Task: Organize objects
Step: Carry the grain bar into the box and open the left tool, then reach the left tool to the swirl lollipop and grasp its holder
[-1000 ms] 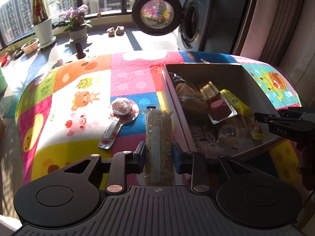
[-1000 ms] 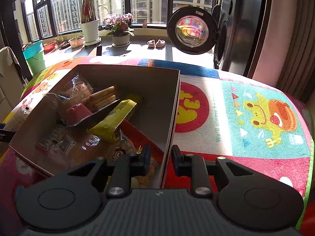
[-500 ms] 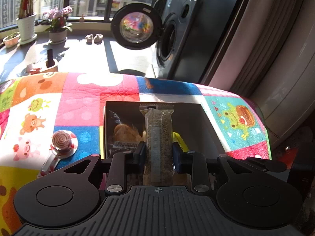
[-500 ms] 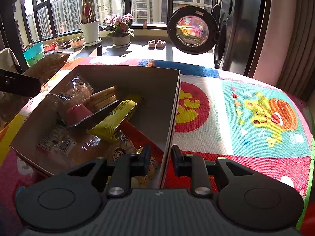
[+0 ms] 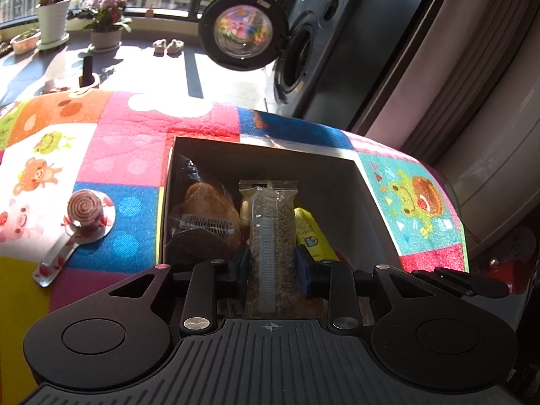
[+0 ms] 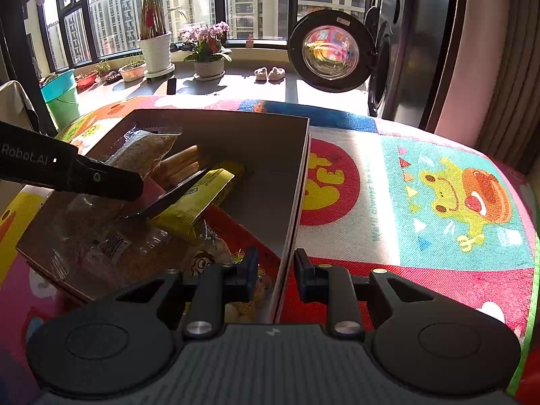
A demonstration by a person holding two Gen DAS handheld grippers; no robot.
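Left wrist view: to the left of the cardboard box (image 5: 368, 182), a spiral-topped sweet on a patterned spoon (image 5: 79, 227) lies on the colourful worktop cover, by my reading the one item not yet put away. Over the box's middle, the left gripper (image 5: 272, 270) has its jaws pinching a clear grain-bar packet (image 5: 270, 233), held above a wrapped bun (image 5: 206, 222) and a yellow packet (image 5: 312, 238) already inside. At the box's right wall, the right gripper (image 6: 276, 268) straddles the cardboard, jaws spread and apparently not clamping it.
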